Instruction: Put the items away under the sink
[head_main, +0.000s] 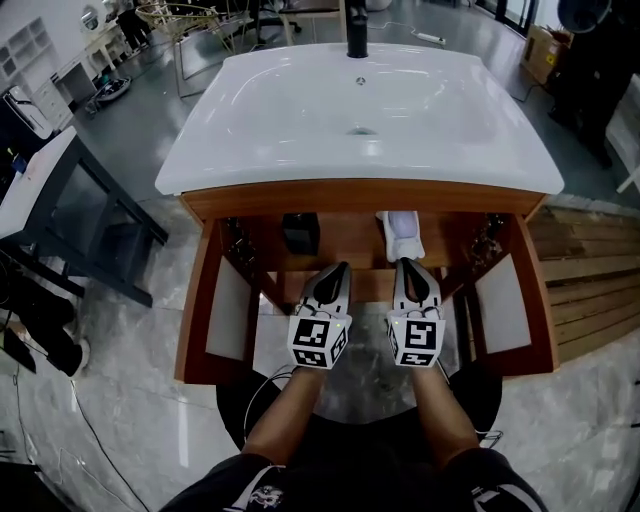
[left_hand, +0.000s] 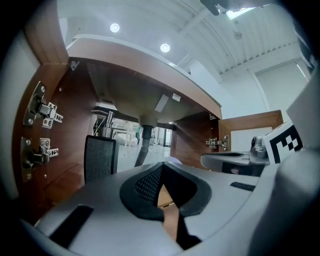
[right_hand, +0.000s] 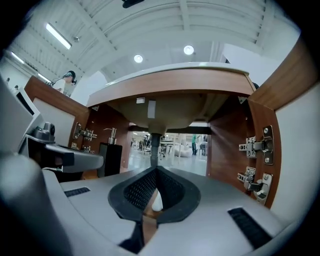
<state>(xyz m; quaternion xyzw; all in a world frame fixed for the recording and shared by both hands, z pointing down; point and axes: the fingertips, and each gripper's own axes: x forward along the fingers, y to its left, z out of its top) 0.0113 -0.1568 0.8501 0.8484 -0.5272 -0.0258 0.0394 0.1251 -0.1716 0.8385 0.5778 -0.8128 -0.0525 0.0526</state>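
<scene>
Left gripper (head_main: 338, 270) and right gripper (head_main: 406, 264): jaws clenched, empty. Under glossy white sink (head_main: 300, 120): wood-grain cabinet (head_main: 360, 199), matte black boxy dispenser (head_main: 300, 233), white item (head_main: 400, 236).

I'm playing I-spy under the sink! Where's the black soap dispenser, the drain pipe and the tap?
black soap dispenser (right_hand: 111, 159), right gripper view, middle of its body.
drain pipe (right_hand: 155, 146), right gripper view, its straight dark part.
black tap (head_main: 357, 38), head view, its upright stem.

A black pump dispenser (head_main: 300, 232) stands upright in the under-sink cabinet (head_main: 350, 246), a white container (head_main: 402, 236) to its right.
</scene>
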